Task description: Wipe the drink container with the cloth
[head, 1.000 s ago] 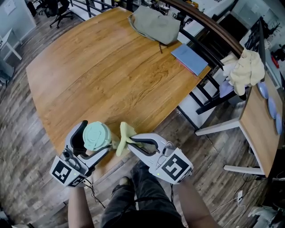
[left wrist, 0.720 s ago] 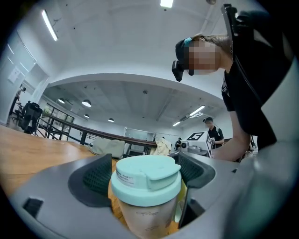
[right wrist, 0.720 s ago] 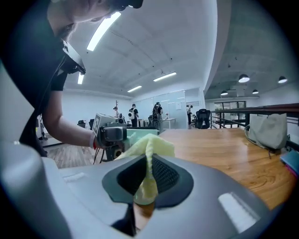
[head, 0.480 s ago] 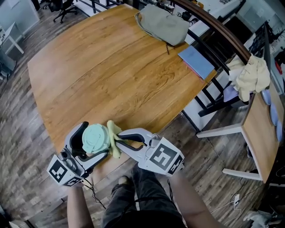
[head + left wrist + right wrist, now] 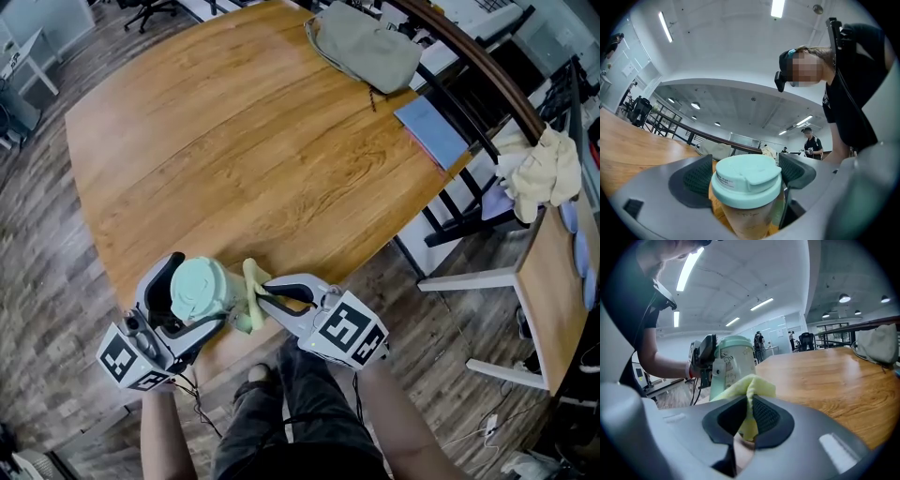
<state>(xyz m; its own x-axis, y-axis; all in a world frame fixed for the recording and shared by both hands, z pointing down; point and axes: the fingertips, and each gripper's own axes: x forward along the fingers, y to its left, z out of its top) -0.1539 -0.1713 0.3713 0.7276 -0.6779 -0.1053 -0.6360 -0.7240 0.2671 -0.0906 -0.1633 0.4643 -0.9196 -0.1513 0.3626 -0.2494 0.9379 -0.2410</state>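
A drink cup with a mint-green lid (image 5: pixel 201 288) (image 5: pixel 748 179) is held over the near edge of the wooden table (image 5: pixel 244 141), tilted toward me. My left gripper (image 5: pixel 192 300) (image 5: pixel 746 174) is shut on its body just under the lid. A yellow cloth (image 5: pixel 251 295) (image 5: pixel 745 394) is pinched in my right gripper (image 5: pixel 266 298) (image 5: pixel 746 418), which is shut on it. The cloth presses against the cup's (image 5: pixel 733 366) right side.
A grey-green bag (image 5: pixel 367 45) and a blue folder (image 5: pixel 433 129) lie at the table's far right edge. Black chairs (image 5: pixel 469 202) stand beside the table. A cream cloth (image 5: pixel 542 173) lies on a second desk (image 5: pixel 548 281) at right. A person stands in the background (image 5: pixel 811 141).
The right gripper carried the yellow cloth leftward onto the cup's side, then shifted slightly back right along it. The left gripper and cup stayed nearly still.
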